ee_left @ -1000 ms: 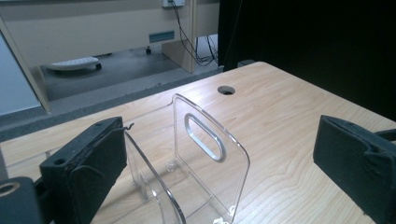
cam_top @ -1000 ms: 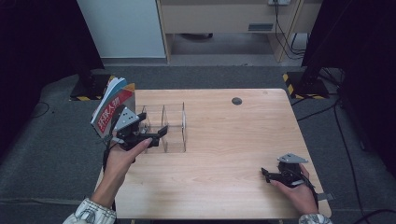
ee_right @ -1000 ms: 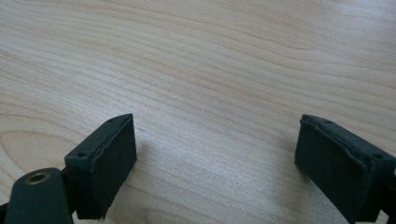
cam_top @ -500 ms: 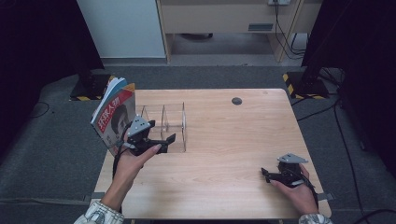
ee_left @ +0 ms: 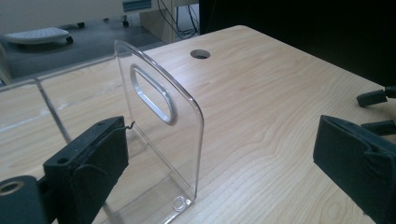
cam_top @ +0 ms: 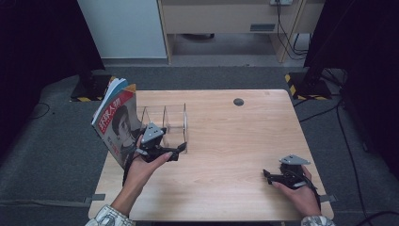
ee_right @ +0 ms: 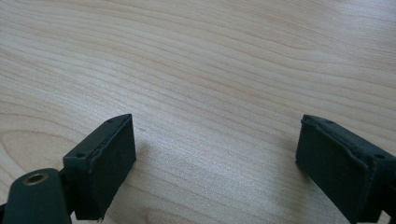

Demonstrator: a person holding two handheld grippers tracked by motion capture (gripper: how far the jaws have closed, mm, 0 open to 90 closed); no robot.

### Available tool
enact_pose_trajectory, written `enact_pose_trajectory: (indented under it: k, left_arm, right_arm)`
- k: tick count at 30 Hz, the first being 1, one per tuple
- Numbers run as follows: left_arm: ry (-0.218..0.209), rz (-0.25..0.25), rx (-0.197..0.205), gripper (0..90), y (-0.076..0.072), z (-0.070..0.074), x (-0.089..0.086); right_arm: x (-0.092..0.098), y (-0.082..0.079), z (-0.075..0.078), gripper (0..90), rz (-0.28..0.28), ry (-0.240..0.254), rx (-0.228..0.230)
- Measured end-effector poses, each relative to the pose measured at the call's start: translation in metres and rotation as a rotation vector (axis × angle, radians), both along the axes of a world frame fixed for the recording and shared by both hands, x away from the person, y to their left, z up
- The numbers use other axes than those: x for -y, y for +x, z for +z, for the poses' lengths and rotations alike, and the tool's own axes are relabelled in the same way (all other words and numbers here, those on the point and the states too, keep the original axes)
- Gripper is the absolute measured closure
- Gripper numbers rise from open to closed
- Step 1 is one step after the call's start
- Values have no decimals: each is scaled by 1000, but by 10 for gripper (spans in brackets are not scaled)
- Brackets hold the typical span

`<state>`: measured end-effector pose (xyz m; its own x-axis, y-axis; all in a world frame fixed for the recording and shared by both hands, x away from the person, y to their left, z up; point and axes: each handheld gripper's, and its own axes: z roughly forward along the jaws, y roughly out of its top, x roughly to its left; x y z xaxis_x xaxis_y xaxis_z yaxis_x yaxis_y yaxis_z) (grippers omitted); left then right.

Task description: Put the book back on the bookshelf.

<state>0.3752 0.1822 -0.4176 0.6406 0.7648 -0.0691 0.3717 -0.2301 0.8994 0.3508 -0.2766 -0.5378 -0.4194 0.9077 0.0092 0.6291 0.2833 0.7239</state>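
One magazine (cam_top: 115, 123) stands upright at the left end of a clear acrylic rack (cam_top: 165, 123), leaning open-paged toward the left edge of the desk (cam_top: 226, 136), its cover facing the person. The rack's transparent dividers rise just right of the magazine, and the end divider (ee_left: 161, 126), with its oval cut-out, stands directly ahead of the left hand-held gripper (cam_top: 170, 152) in that gripper's own view. That left hand-held gripper hovers just beside the rack's front end with its jaws spread wide and nothing between them, one pad (ee_left: 88, 161) close to the divider's near edge without a visible touch. Well apart, near the desk's front right corner, the right hand-held gripper (cam_top: 273, 177) rests low over bare wood, its jaws likewise parted and empty, as its own view (ee_right: 215, 158) shows. A round cable hole (cam_top: 239, 101) sits toward the back of the desk. The risk from here appears to lie with the magazine's lean: only the rack's first slot seems to hold it, and a nudge to the light acrylic from the left pad could slide the rack or tip the magazine off the desk's left edge. The divider's transparency may also make its edge hard to judge, inviting a glancing knock rather than a clean approach.
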Motion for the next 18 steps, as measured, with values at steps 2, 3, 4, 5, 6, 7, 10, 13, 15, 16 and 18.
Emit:
enact_pose_trajectory:
  k: [2,3,4,5,6,7,10,13,15,16,18]
  left_arm:
    - [1,-4,-7,26,-1,-4,3]
    - [4,-7,-13,26,-1,-6,5]
    - [7,-10,-15,26,-1,-8,6]
    - [9,-11,-20,27,-2,-10,8]
    - [14,-15,-23,28,-2,-12,10]
    - [14,-16,-25,28,-2,-14,11]
    - [19,-21,-35,30,-3,-20,16]
    - [27,-27,-45,32,-3,-26,21]
    - [33,-36,-54,35,-3,-30,25]
    - [37,-42,-58,35,-3,-32,27]
    - [43,-46,-66,37,-3,-37,31]
  right_arm:
    - [0,0,0,122,-1,-1,1]
    - [0,0,0,122,-1,-1,1]
    - [0,0,0,121,0,-2,3]
    - [0,0,0,121,0,-1,1]
    - [0,0,0,121,0,-1,1]
    - [0,-1,0,121,1,0,1]
    - [0,-1,0,121,1,-1,1]
    - [0,-1,0,121,0,-1,3]
    - [0,-1,0,120,1,-1,1]
    - [0,-1,0,120,-1,1,1]
    - [0,-1,0,120,0,1,1]
